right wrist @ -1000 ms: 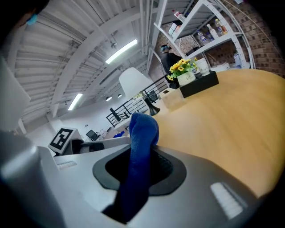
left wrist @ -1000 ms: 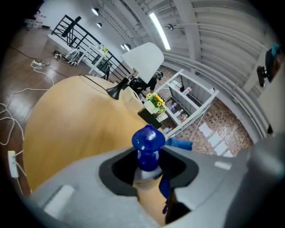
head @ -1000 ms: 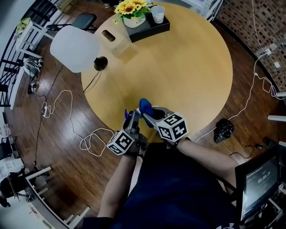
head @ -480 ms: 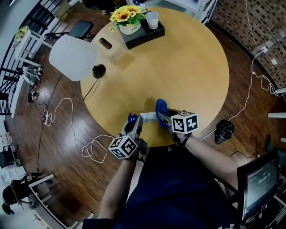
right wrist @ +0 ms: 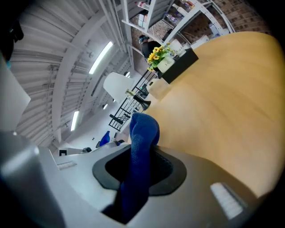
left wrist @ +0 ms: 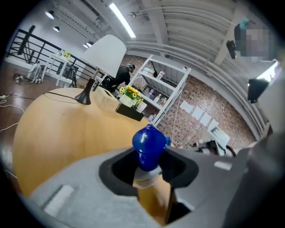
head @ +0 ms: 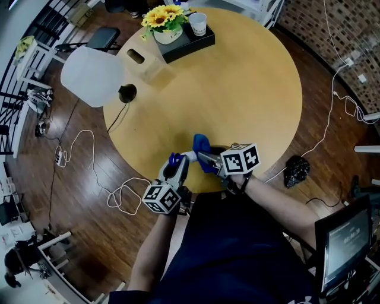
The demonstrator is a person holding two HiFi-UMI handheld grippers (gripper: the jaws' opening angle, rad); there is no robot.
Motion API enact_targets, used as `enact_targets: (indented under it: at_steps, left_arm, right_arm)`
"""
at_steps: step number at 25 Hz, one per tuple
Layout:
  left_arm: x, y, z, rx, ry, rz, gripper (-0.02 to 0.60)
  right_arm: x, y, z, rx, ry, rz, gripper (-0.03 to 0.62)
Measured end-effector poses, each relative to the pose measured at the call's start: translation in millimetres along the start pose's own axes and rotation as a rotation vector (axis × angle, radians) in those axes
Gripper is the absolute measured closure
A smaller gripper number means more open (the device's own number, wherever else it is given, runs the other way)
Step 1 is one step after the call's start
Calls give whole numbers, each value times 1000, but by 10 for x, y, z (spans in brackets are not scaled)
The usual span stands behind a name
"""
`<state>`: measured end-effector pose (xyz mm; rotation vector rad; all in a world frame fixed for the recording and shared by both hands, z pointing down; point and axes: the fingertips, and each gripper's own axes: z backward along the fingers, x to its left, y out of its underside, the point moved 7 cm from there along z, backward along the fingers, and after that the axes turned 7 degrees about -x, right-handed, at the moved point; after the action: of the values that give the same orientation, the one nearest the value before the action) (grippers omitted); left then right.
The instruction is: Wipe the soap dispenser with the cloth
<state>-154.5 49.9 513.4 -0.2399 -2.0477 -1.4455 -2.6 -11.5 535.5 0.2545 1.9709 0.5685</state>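
Note:
The soap dispenser [left wrist: 153,196] has an amber body and a blue pump head [left wrist: 149,141]. My left gripper [left wrist: 149,178] is shut on its body and holds it tilted over the table's near edge. From the head view the pump [head: 173,158] sticks out past the left gripper [head: 176,167]. A blue cloth [right wrist: 141,151] hangs folded out of my right gripper [right wrist: 138,173], which is shut on it. In the head view the cloth [head: 202,148] lies right beside the dispenser's neck, with the right gripper [head: 209,159] just behind it. Whether cloth and dispenser touch I cannot tell.
The round wooden table [head: 249,89] carries a black tray [head: 187,43] with sunflowers [head: 159,18] and a cup [head: 198,24], plus a wooden box [head: 142,59], at its far side. A white lamp [head: 89,76] stands at the left edge. Cables [head: 119,190] lie on the floor.
The right gripper swung the cloth out to the right, then brought it back left beside the dispenser. Both grippers rolled a little. The left gripper kept hold of the dispenser.

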Motion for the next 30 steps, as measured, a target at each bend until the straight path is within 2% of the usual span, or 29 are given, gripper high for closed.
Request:
enact_targets:
  at_steps: [5,8,10,13,15,17,30]
  left_arm:
    - [7,11,33,3,7,3,438]
    - [-33,9,19,21,25,-28,437]
    - [-68,17,6,40,43,-58,438]
    - [-122,39,18,69,69,-103,438]
    - [-141,52,51,80,77,-120,437]
    - [-147,67,91,86,76,-120,439]
    - [-120,126,166,92,61,-105,439]
  right_arm:
    - [-460,193,119,19,86,-121,499]
    - [-589,185,169,62,155,-131,499]
    - [-459,41,151,56,108,-103,499]
    - [-57,-229,32,37,-64,-32,499]
    - [158,-264,-77,79,-147,17,499]
    - [223,-197,-152,126,-175,37,499]
    - [-757,220,56,230,96,4,499]
